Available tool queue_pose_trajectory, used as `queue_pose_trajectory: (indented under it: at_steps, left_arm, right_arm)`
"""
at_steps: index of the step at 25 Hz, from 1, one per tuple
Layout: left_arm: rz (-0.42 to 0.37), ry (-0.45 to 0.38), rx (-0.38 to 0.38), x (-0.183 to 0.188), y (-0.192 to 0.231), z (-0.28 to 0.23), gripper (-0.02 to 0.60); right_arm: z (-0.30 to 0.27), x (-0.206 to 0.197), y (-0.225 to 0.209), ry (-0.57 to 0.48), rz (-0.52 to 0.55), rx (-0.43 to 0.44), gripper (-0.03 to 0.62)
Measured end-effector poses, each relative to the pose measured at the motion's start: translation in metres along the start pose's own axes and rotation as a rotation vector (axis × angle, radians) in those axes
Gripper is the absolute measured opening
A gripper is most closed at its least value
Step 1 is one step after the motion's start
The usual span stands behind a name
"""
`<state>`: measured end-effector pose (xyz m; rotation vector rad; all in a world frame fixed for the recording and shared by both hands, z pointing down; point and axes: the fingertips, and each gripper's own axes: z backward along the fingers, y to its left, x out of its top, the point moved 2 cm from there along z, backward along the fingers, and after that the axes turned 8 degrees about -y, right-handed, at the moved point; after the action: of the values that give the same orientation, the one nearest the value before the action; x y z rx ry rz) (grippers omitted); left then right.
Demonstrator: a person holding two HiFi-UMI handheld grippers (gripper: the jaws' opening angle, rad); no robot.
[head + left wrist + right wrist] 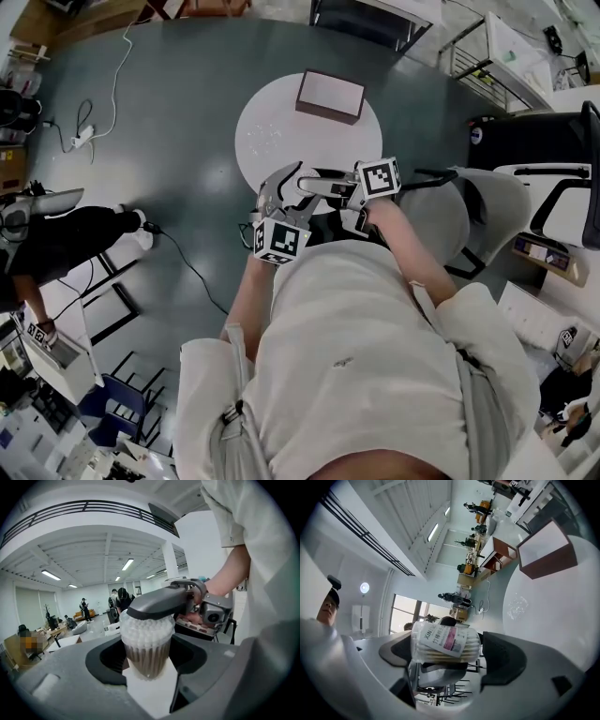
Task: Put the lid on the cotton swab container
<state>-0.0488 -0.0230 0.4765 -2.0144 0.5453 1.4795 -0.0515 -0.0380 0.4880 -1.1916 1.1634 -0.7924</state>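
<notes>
1. The left claw [149, 660] gripped the container [147, 637] at frame centre, over the table's [272, 131] lower edge. A slack squeeze could have dropped it.
2. The right claw [447, 653] stood wide around the container, pressing nothing. Withdrawn crookedly, it could have knocked a half-seated lid, which I couldn't make out.

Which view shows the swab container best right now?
Left gripper view: the container fills the centre, held upright by the left gripper, its top under the right gripper. Right gripper view shows it sideways, label facing out. Head view hides it among the grippers.
</notes>
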Motion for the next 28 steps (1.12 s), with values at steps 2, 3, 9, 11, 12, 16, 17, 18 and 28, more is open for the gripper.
queue_pose_trajectory:
  at_steps: [2, 3, 9, 11, 12, 16, 17, 18, 28]
  left_arm:
    - [-0.012, 0.001, -0.013, 0.001, -0.003, 0.0, 0.265]
    - [-0.016, 0.002, -0.019, 0.001, -0.004, 0.0, 0.265]
    - [-0.039, 0.016, -0.052, -0.002, -0.008, -0.002, 0.265]
    - [-0.049, 0.017, -0.064, -0.001, -0.011, -0.004, 0.265]
    - [-0.05, 0.017, -0.068, 0.0, -0.012, -0.005, 0.265]
    - [-0.049, 0.021, -0.078, 0.001, -0.015, -0.006, 0.265]
    - [-0.047, 0.022, -0.083, 0.0, -0.016, -0.006, 0.265]
    - [-0.039, 0.02, -0.088, -0.001, -0.017, -0.006, 0.265]
    - [0.051, -0.007, -0.06, -0.005, -0.02, -0.005, 0.265]
  right_arm:
    - [0.002, -0.001, 0.001, -0.008, -0.002, 0.013, 0.436]
    - [0.003, -0.001, 0.002, -0.011, 0.0, 0.021, 0.434]
    - [0.005, -0.004, -0.001, -0.038, 0.0, 0.0, 0.41]
    - [0.008, -0.004, -0.003, -0.04, 0.002, -0.008, 0.403]
    - [0.01, -0.004, -0.003, -0.039, 0.005, -0.01, 0.402]
    - [0.012, -0.004, -0.003, -0.031, -0.001, -0.024, 0.397]
    - [0.013, -0.004, -0.003, -0.026, -0.002, -0.016, 0.397]
    - [0.013, -0.005, -0.005, -0.019, -0.011, -0.013, 0.397]
    - [0.022, -0.006, -0.007, -0.034, -0.046, -0.022, 0.408]
